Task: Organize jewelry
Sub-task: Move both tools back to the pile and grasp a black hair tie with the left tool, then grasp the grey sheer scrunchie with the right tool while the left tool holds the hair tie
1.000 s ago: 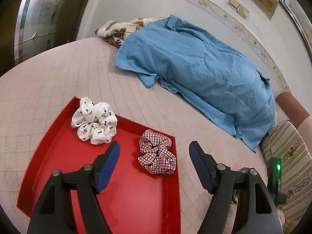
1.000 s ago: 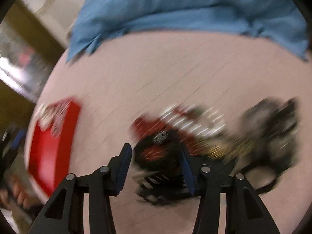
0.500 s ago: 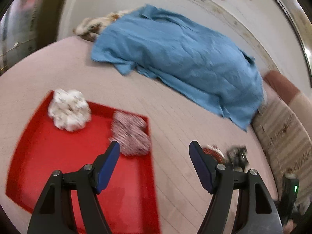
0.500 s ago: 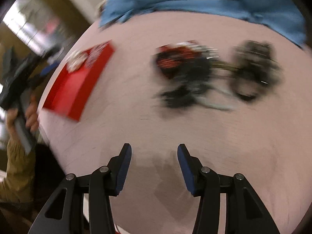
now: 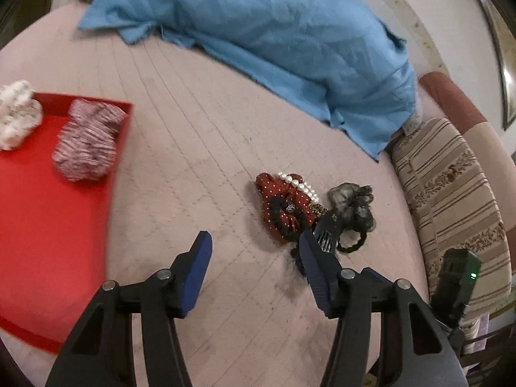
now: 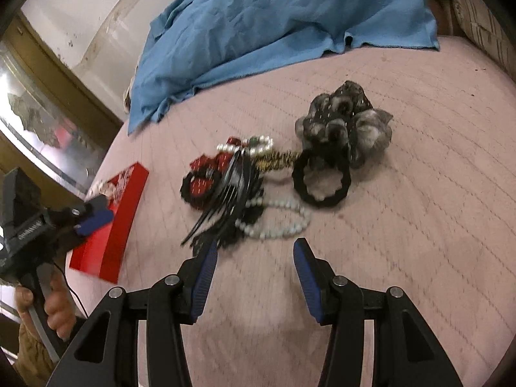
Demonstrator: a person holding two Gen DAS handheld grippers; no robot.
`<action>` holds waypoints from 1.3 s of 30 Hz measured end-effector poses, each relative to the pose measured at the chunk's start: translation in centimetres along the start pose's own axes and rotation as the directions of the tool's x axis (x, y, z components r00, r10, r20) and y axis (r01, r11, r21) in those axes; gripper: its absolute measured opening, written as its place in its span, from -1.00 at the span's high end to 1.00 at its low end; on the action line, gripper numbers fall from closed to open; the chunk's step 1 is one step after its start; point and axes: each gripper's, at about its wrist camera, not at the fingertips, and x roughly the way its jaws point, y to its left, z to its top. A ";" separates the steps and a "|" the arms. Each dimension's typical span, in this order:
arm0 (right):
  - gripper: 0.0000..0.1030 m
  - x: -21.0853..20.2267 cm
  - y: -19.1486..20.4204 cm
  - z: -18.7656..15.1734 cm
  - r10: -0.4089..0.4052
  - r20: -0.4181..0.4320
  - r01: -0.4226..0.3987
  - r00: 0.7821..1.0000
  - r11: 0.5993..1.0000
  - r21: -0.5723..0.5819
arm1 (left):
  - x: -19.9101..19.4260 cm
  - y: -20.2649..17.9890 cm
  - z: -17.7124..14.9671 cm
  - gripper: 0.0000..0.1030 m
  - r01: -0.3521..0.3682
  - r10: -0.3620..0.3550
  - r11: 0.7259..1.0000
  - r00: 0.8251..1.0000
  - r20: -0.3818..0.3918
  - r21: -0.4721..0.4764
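Observation:
A pile of hair accessories lies on the pink quilted bed: a red dotted scrunchie [image 5: 283, 206] [image 6: 206, 174], a pearl strand [image 5: 300, 185] [image 6: 277, 222], a black comb [image 5: 327, 232] [image 6: 225, 200] and a grey-black scrunchie [image 5: 353, 206] [image 6: 348, 119] with a black hair tie [image 6: 322, 177]. My left gripper [image 5: 254, 245] hovers just left of the pile. Its jaws are closing with nothing between them. My right gripper [image 6: 254, 251] stands open and empty just short of the pearls. A red tray [image 5: 38, 225] [image 6: 116, 225] holds a plaid scrunchie [image 5: 87, 145] and a white scrunchie [image 5: 16, 116].
A crumpled blue cloth [image 5: 274, 32] [image 6: 274, 25] covers the far side of the bed. A striped cushion [image 5: 451, 193] borders the bed on the right. In the right wrist view a hand [image 6: 54, 309] holds the left gripper [image 6: 93, 216] over the tray's edge.
My left gripper swung right, from above the tray toward the accessory pile, and its jaws narrowed. My right gripper pulled back off the pile, then came near it again.

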 end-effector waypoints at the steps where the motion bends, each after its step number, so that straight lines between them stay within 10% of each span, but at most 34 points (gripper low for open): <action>1: -0.03 0.0 -0.3 0.3 0.006 0.007 -0.007 1.000 1.000 0.003 | 0.8 -0.2 0.2 -0.08 0.007 -0.007 1.000 1.000 -0.014 -0.011; 9: -0.03 3.0 -0.5 3.2 0.055 0.041 -0.055 0.998 0.998 0.015 | 7.0 -2.8 1.3 -0.03 0.047 -0.051 0.998 0.991 -0.121 -0.034; 13: 0.26 4.3 -0.6 3.7 0.068 0.035 -0.069 0.997 0.997 0.029 | 8.9 -2.9 1.2 0.90 0.024 -0.033 0.998 0.985 -0.172 -0.054; 15: 0.79 5.0 -0.4 3.8 0.078 0.010 -0.079 0.997 0.996 0.029 | 8.4 -2.8 1.0 0.90 0.003 -0.013 0.998 0.987 -0.162 -0.057; 24: 0.97 2.2 1.0 2.6 0.138 0.035 -0.140 0.990 0.989 0.040 | 0.5 -2.0 0.9 0.90 0.066 -0.069 0.996 0.997 -0.045 -0.064; 35: 0.94 -2.3 4.7 0.3 0.071 0.078 -0.065 0.994 0.995 -0.081 | -7.4 -0.5 -1.8 0.90 -0.024 0.021 0.999 0.996 0.090 0.034; 39: 0.23 -1.8 3.6 -0.5 0.017 0.063 -0.013 0.998 0.998 -0.054 | -7.1 0.7 -2.8 0.90 -0.002 -0.001 0.999 0.997 0.076 0.035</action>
